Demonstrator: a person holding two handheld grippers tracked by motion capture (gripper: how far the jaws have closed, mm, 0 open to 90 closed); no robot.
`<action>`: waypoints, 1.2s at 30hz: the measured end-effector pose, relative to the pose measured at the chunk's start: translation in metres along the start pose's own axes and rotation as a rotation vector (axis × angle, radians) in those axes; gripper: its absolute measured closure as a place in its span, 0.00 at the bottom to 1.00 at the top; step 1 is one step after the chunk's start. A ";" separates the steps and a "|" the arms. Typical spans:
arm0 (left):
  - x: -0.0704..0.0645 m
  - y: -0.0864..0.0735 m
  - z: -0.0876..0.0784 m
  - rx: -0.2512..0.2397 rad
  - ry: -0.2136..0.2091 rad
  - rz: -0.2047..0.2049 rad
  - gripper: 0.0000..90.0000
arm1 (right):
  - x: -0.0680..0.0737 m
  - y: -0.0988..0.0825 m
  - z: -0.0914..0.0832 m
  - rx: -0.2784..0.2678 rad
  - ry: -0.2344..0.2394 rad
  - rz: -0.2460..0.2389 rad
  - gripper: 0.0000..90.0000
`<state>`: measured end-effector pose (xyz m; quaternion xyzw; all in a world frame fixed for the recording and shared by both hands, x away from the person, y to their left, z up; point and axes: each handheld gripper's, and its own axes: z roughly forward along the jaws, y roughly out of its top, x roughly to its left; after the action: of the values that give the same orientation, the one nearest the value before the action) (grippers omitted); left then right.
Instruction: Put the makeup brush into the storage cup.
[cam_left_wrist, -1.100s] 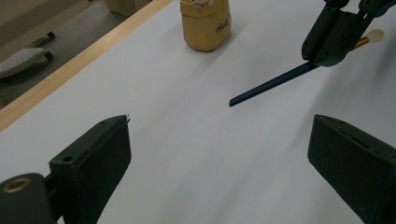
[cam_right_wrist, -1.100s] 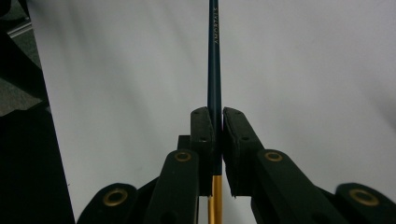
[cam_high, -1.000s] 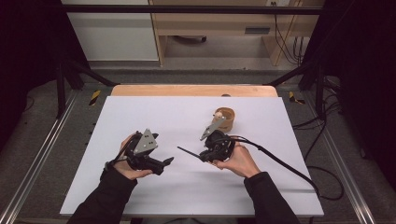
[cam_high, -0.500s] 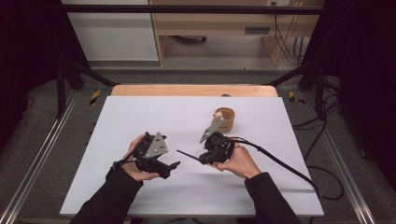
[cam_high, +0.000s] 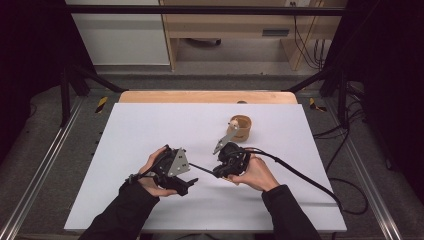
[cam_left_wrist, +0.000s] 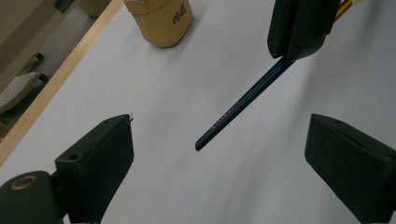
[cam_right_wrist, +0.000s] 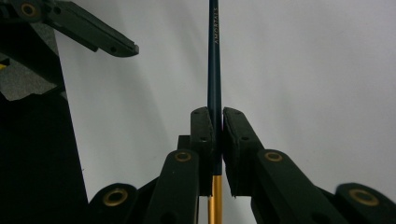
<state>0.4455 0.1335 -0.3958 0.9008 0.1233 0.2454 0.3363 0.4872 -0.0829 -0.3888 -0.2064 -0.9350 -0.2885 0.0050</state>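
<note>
- Handover work looked roughly midway, judging by the layout: the right gripper (cam_high: 220, 169) already had the dark blue brush (cam_left_wrist: 243, 102) off the white table (cam_high: 150, 130), while the left gripper (cam_high: 187, 182) had not yet taken it.
- Right gripper: its 2 jaws were pressed together on the brush where the blue handle met a gold section, as the right gripper view showed (cam_right_wrist: 214, 70); the handle stuck out past the jaws toward the other hand.
- Left gripper: its 2 jaws stood wide apart, holding and touching nothing. In the left gripper view the free tip of the brush lay between them, apart from both.
- Brush position: lifted above the table, in the middle of it, between the 2 hands.
- Tan cup (cam_high: 240, 128): it stood upright on the table beyond the right gripper, near it, possibly where the brush belonged.
- Left to do, as I judged: closing the left jaws on the handle, then letting go with the right.
</note>
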 end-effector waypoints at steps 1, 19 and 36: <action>-0.001 0.001 0.001 -0.002 0.001 0.003 0.09 | 0.000 0.000 0.000 -0.001 0.001 0.001 0.93; -0.013 0.011 0.012 0.010 0.015 0.138 0.15 | 0.000 0.000 0.000 0.004 0.033 -0.009 0.93; -0.027 0.022 0.022 0.028 0.019 0.250 0.29 | 0.002 0.000 -0.001 -0.004 0.041 -0.011 0.93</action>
<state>0.4357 0.0947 -0.4048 0.9115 0.0165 0.2920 0.2891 0.4851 -0.0828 -0.3873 -0.1955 -0.9352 -0.2944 0.0220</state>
